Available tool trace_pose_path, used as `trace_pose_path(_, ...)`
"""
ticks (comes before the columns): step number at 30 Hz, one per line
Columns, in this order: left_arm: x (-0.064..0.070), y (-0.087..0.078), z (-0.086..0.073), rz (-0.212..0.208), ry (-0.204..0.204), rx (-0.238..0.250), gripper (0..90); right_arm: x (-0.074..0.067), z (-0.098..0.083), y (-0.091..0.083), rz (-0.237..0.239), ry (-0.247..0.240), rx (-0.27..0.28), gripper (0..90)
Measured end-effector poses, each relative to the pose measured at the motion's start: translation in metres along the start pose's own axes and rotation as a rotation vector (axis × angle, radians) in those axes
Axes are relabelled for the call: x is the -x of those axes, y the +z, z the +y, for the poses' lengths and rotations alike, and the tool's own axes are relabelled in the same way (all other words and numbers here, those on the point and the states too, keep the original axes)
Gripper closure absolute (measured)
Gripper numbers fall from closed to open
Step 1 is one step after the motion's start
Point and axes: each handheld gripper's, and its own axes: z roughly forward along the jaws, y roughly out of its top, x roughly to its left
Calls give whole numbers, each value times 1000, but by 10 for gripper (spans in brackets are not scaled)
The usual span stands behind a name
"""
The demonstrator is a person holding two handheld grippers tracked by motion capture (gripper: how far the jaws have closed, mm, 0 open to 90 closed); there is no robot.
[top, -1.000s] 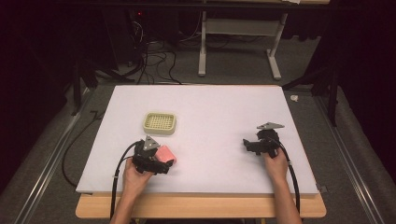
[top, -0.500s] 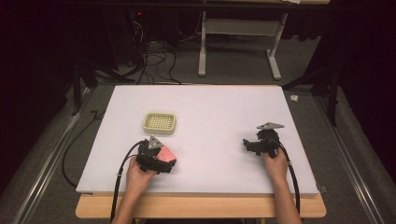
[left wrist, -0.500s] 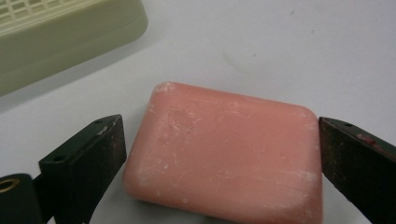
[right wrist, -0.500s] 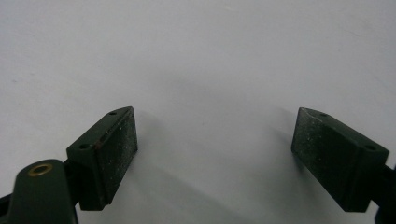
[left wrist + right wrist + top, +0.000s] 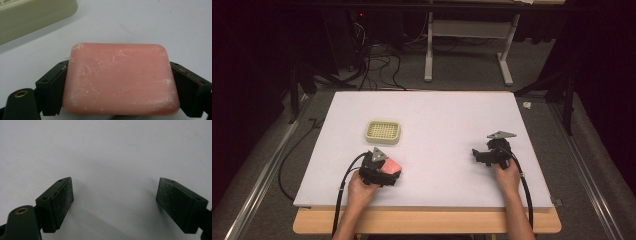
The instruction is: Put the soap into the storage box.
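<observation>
Pink soap [image 5: 121,78] sits clamped between the jaws of the left gripper [image 5: 384,172], lying on the white table [image 5: 437,125] just nearer the person than the cream soap dish [image 5: 383,131] (nothing in its grid). Well off to the dish's right, the right gripper [image 5: 115,202] rests with jaws spread wide, holding nothing.

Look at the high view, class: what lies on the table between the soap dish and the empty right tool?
Nothing: in the high view, only bare white table stretches from the soap dish to the right tool.
</observation>
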Motion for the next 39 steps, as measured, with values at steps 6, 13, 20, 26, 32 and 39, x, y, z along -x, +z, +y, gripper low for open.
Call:
trace_pose_path(6,2,0,-2,15,-14,19,138,0,0,0,1,1,0,151)
trace_pose_path(13,5,-1,-1,50,-16,12,139,0,0,0,1,0,0,152)
trace_pose_path(20,1,-13,1,61,-60,58,140,0,0,0,1,0,0,154)
trace_pose_path(26,-5,-24,0,59,-96,87,139,0,0,0,2,-1,1,153)
trace_pose_path(32,-13,-40,0,56,-137,126,139,0,0,0,2,-1,-1,153)
trace_pose_path(39,-19,-59,3,73,-155,151,139,0,0,0,2,-1,-1,153)
